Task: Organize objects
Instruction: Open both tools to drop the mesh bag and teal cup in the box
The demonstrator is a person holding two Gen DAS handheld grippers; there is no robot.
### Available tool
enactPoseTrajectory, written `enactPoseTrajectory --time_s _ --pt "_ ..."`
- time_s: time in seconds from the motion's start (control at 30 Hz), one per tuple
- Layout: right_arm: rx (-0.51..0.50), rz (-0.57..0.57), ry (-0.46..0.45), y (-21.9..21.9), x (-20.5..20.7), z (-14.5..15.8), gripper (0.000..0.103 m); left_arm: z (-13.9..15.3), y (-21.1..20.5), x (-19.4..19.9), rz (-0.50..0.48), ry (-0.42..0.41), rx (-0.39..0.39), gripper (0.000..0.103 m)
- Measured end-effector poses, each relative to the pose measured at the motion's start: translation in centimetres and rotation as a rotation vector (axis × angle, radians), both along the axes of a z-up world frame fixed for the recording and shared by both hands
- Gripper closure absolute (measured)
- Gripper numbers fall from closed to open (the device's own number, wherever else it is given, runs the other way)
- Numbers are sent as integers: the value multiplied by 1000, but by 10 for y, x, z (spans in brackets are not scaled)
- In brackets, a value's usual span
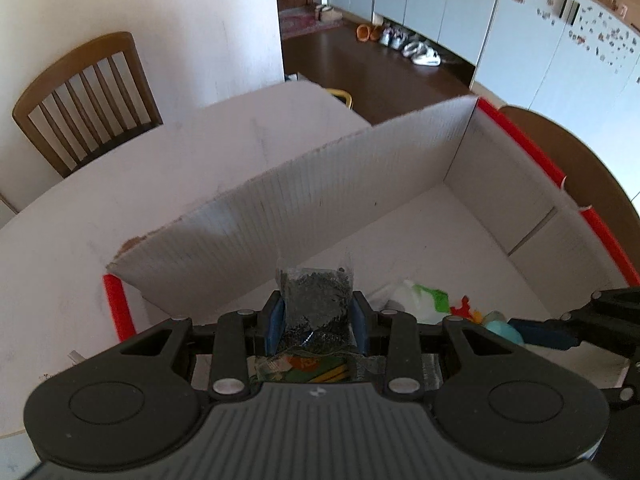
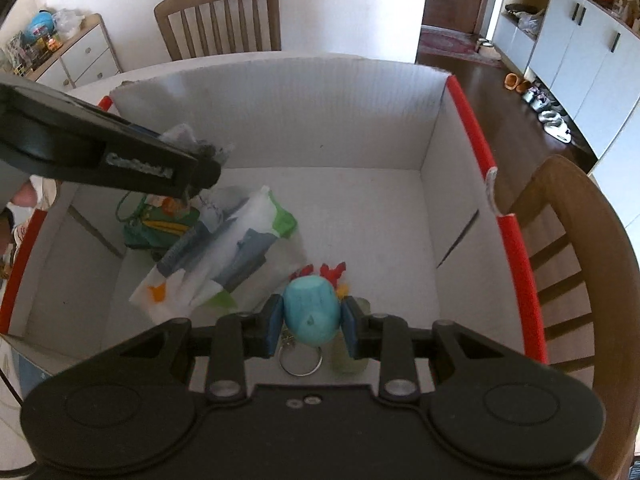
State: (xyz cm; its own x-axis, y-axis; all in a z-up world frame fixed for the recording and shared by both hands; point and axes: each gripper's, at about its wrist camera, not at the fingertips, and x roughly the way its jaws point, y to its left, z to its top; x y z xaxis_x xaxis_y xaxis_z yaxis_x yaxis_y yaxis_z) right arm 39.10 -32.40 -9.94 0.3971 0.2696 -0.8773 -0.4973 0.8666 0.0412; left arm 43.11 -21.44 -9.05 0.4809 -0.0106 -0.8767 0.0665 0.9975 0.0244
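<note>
Objects are going into a big white cardboard box (image 2: 332,120) with red edges, which sits on a pale table (image 1: 80,208). Both grippers are over the box, and each one is holding something. The left gripper (image 1: 318,312) has its blue pads squeezed on a small clear bag of dark bits (image 1: 316,296). The bag stands up between the pads, near the box's left wall, so it looks like it is about to be put down inside. The right gripper (image 2: 312,318) has its blue pads closed on a round blue toy (image 2: 310,312). A metal key ring (image 2: 300,360) hangs under the toy, so it may be a key chain. The toy is held low, close to the box floor, and that is a good spot to let it go softly. Some things already lie in the box: a white plastic bag (image 2: 224,256) with green and orange marks, a green packet (image 2: 160,228) beside it, and a small red and yellow thing (image 2: 328,272) just past the blue toy. They sit close together on one side, and the far part of the floor is bare, so there is room for more. I think the next move is to open the pads and drop each thing near the others. A wooden chair (image 2: 218,16) stands behind the table.
</note>
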Motion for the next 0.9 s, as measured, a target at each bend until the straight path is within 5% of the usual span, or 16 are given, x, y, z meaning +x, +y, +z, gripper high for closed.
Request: enactPoseTrajectory --time_s 0.4,0.5,0.57,0.9 --pt "0 8 22 -1 1 -10 73 -16 4 1 8 39 -19 66" --pt "-3 8 19 -2 1 -10 72 -17 5 0 9 42 -23 58" --pt "4 7 17 -3 3 -8 72 -16 5 -2 9 33 -19 42" --pt "51 -13 -12 -11 -3 14 64 3 6 -24 -1 -39 -32 41"
